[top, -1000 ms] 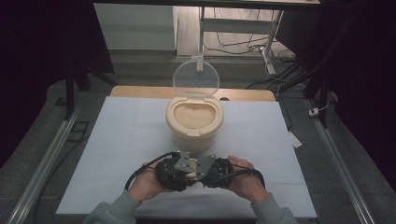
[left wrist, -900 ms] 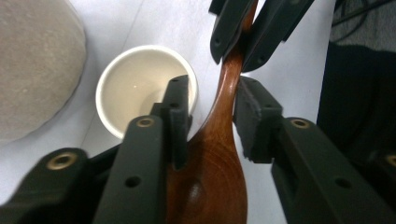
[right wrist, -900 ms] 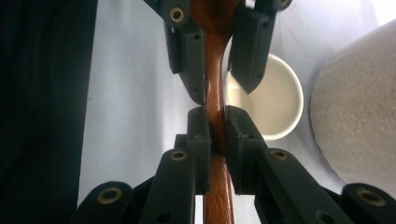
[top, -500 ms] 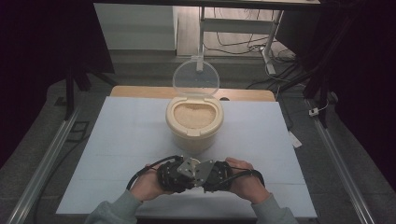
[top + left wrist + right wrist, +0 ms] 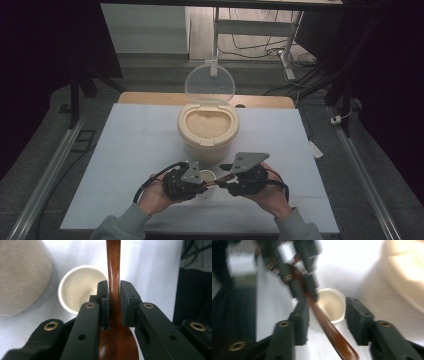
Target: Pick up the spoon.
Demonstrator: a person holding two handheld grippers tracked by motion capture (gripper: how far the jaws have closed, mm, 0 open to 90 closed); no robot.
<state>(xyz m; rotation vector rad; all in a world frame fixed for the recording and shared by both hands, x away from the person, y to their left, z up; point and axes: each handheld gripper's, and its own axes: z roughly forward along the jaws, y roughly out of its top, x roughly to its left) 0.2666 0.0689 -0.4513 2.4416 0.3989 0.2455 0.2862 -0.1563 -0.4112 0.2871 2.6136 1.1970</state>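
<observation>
Spoon (image 5: pixel 113 285) handle cut off by top edge in left gripper view, bowl by bottom edge; right gripper view motion-blurred (far gripper smeared); small cup (image 5: pixel 205 176) partly hidden between grippers in high view

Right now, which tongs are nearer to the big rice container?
Neither clearly. The left tongs and right tongs sit just in front of the rice container, either side of a small cup.
</observation>
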